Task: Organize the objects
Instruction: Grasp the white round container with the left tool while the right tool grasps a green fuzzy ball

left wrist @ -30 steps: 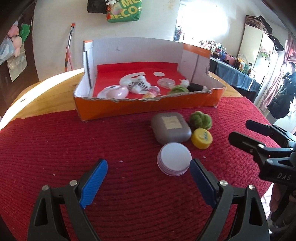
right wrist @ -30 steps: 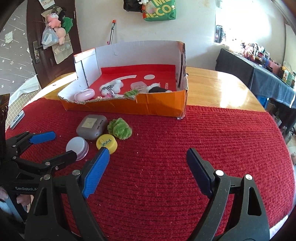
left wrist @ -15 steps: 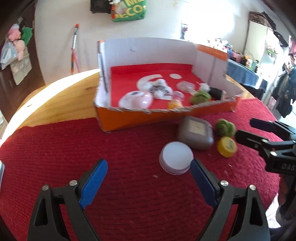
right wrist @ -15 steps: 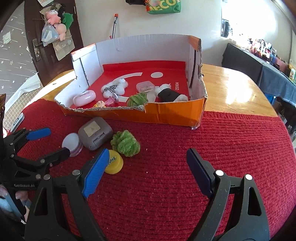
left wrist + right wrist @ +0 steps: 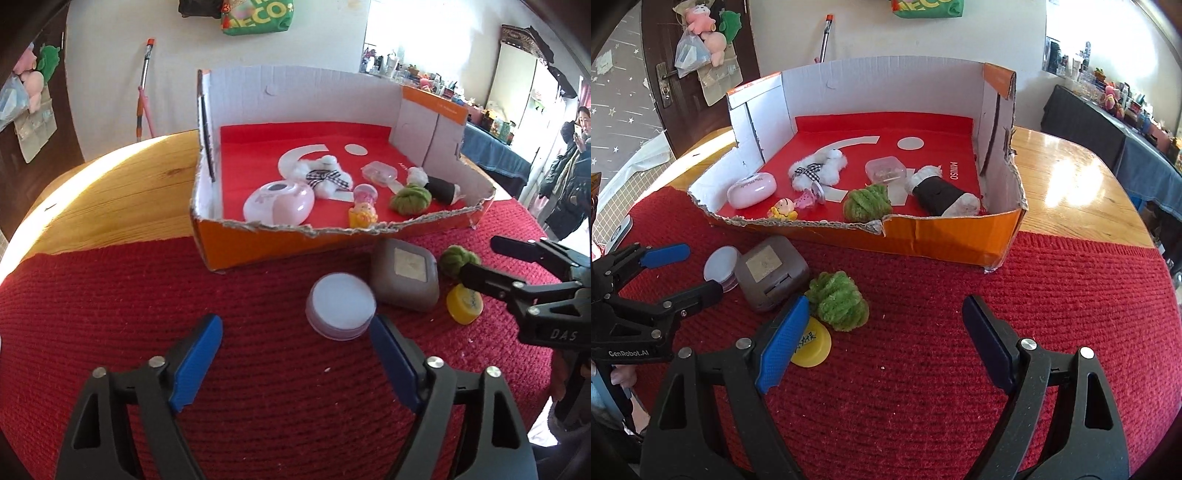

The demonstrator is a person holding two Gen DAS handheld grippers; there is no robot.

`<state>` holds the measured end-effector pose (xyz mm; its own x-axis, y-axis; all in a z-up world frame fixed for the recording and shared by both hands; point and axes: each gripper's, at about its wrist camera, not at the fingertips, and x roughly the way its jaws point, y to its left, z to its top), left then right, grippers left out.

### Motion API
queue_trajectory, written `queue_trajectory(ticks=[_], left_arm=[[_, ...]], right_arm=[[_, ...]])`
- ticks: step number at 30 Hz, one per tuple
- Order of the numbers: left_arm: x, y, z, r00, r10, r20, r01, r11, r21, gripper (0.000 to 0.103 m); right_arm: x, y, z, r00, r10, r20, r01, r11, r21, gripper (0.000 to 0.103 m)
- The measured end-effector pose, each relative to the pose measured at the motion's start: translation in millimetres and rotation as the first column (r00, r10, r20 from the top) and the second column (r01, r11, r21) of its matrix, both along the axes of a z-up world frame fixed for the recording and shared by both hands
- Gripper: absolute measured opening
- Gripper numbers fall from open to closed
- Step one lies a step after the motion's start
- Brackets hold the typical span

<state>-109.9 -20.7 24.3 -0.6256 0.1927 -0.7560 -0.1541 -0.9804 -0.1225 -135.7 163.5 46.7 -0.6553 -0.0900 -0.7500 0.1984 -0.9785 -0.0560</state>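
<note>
left tongs (image 5: pixel 295 347): jaws wide, closing; nothing gripped, white round lid (image 5: pixel 340 305) sits just ahead of the right-hand pad
right tongs (image 5: pixel 884 328): jaws wide apart, empty; yellow cap (image 5: pixel 812 341) partly under the left-hand pad, green pompom (image 5: pixel 837 301) just ahead
grey case (image 5: pixel 405 274): on red mat (image 5: pixel 110 295), between lid and pompom, close to the box front
box (image 5: pixel 942 236): orange cardboard, front wall torn low, sits on wooden tabletop (image 5: pixel 1071 184), front edge on the mat
inside box: pink case (image 5: pixel 751 190), white fluffy toy (image 5: pixel 820 170), second green pompom (image 5: pixel 867 201), clear tub (image 5: pixel 885 169), black-and-white plush (image 5: pixel 942 195), small figure (image 5: pixel 783 212)
</note>
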Motion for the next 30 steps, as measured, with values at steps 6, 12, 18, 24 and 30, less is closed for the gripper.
queue_trajectory(ticks=[6, 12, 18, 24, 30], left_arm=[[-3, 3, 3, 0.999, -0.042, 0.002, 0.042, 0.998, 0.040, 0.066], [-4, 7, 4, 0.998, -0.056, -0.003, 0.056, 0.997, 0.054, 0.065], [-6, 10, 4, 0.997, -0.081, -0.003, 0.081, 0.995, 0.065, 0.055], [-5, 11, 4, 0.994, -0.106, -0.003, 0.106, 0.991, 0.081, 0.046], [-4, 12, 4, 0.994, -0.112, -0.003, 0.112, 0.991, 0.077, 0.042]], right_arm=[[-5, -3, -2, 1.000, 0.024, 0.013, -0.024, 1.000, -0.007, 0.077], [-7, -3, -3, 0.998, 0.046, 0.034, -0.044, 0.998, -0.048, 0.068], [-6, -6, -4, 0.997, 0.073, 0.041, -0.070, 0.995, -0.074, 0.057], [-6, -7, -5, 0.994, 0.098, 0.047, -0.094, 0.992, -0.089, 0.052], [-7, -8, -6, 0.991, 0.122, 0.052, -0.116, 0.987, -0.112, 0.038]])
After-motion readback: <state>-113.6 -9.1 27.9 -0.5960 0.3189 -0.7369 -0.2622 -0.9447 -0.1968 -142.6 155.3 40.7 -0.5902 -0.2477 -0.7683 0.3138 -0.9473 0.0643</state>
